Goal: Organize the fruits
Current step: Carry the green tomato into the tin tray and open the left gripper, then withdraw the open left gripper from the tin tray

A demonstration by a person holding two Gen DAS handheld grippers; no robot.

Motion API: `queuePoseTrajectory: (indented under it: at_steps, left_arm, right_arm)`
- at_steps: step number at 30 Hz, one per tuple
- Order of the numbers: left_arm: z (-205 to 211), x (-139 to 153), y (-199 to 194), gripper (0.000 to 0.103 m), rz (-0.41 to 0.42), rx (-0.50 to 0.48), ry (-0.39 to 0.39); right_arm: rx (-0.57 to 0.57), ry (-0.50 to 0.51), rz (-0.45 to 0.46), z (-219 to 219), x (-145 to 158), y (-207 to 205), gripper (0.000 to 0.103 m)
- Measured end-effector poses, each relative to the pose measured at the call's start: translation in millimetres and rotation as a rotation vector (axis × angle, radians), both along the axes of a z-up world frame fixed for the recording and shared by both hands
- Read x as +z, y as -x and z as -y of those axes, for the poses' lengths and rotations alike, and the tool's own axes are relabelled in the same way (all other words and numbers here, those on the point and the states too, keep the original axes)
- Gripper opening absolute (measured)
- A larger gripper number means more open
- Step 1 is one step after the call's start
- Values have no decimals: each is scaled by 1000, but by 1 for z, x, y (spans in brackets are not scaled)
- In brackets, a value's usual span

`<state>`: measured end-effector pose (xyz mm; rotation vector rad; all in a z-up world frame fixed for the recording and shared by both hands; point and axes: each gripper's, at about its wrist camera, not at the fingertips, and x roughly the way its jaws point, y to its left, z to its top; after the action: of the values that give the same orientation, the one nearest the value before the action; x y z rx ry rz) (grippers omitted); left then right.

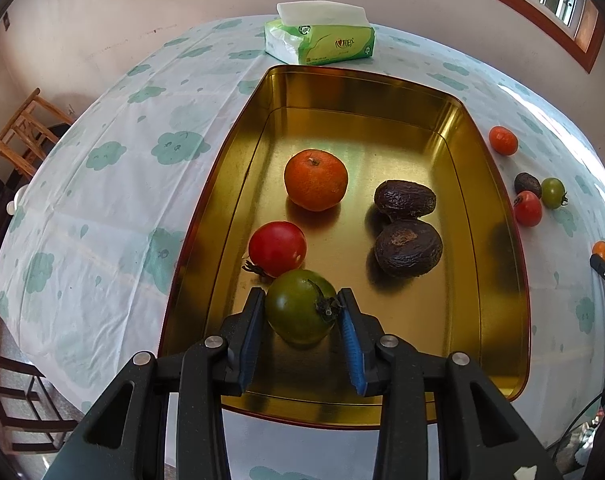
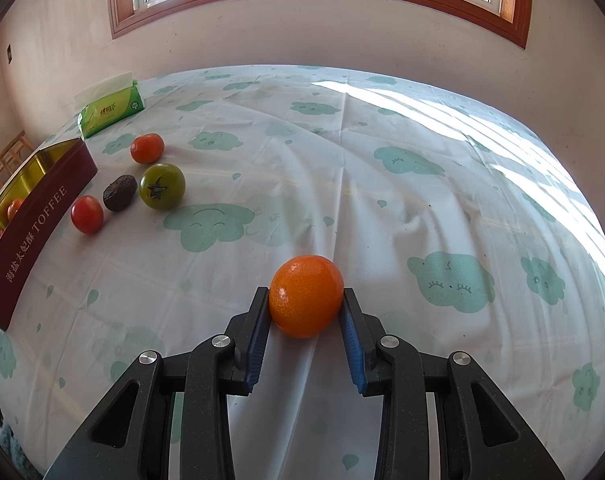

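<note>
My left gripper is shut on a green tomato and holds it over the near part of a gold tin tray. In the tray lie a mandarin, a red tomato and two dark wrinkled fruits. My right gripper is shut on an orange mandarin just above the tablecloth. Loose on the cloth beside the tray are a red tomato, a dark wrinkled fruit, a green tomato and a mandarin.
A green tissue pack stands behind the tray near the wall; it also shows in the right wrist view. A wooden chair stands left of the table. Sunlight falls on the cloth's far right.
</note>
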<state>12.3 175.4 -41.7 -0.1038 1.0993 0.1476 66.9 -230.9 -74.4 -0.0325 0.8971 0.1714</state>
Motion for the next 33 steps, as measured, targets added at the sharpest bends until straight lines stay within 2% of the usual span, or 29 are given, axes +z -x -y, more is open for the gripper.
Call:
queuePoseTrajectory:
  at_steps: [7,19,27,33]
  left_arm:
    - [2,7,5,34,22,-5,25]
    - [9,38,31,44,123,-19,44]
    - [11,48,47,47,149,-7,50]
    - [12,57,57,54,171,-3,43]
  right_arm:
    - [0,0,0,0,0,0,36]
    - [0,2,0,0,0,0,36]
    - [0,2,-1,0,0,0,36]
    - [0,3,-1,0,0,0,36]
